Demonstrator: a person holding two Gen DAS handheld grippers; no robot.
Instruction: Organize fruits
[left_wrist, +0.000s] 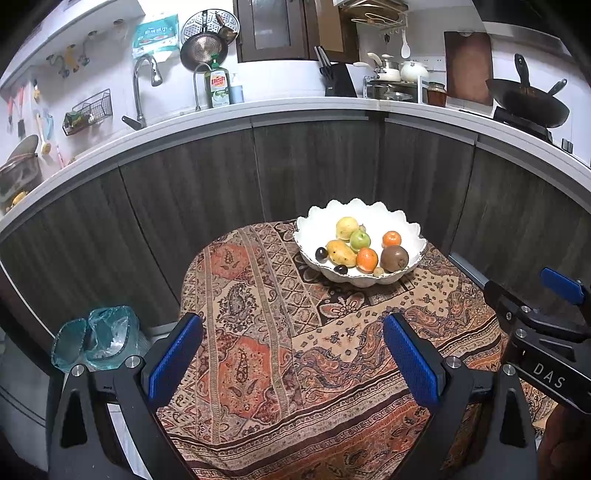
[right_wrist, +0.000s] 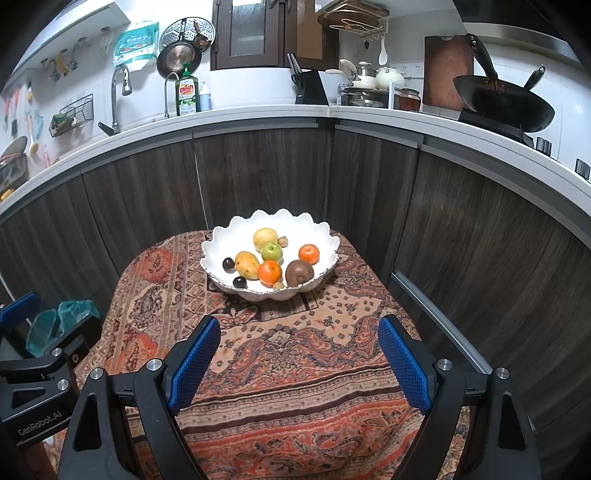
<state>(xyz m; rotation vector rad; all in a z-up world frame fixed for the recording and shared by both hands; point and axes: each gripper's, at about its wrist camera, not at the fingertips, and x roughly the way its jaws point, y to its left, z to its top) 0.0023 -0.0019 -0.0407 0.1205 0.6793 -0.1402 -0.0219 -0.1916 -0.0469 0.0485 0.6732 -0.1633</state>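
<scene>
A white scalloped bowl (left_wrist: 406, 225) (right_wrist: 229, 236) stands at the far end of a small table covered by a patterned cloth (left_wrist: 258, 332) (right_wrist: 295, 354). In it lie a mango (left_wrist: 340, 252) (right_wrist: 246, 264), a green apple (left_wrist: 359, 240) (right_wrist: 272, 252), a yellow fruit (left_wrist: 347, 227) (right_wrist: 265, 237), two oranges (left_wrist: 367, 259) (right_wrist: 270, 272), a kiwi (left_wrist: 394, 258) (right_wrist: 299, 272) and dark plums (left_wrist: 321, 253) (right_wrist: 228, 264). My left gripper (left_wrist: 293, 354) is open above the near cloth, with nothing between its pads. My right gripper (right_wrist: 299, 358) is open too, beside it, well short of the bowl.
Dark wood cabinet fronts (right_wrist: 369, 184) curve closely behind and to the right of the table. A bin with a teal bag (left_wrist: 96, 338) sits left of the table. The counter above holds a sink tap (left_wrist: 142, 88), dish soap (left_wrist: 218, 86), a knife block (left_wrist: 338, 79) and a wok (right_wrist: 506, 103).
</scene>
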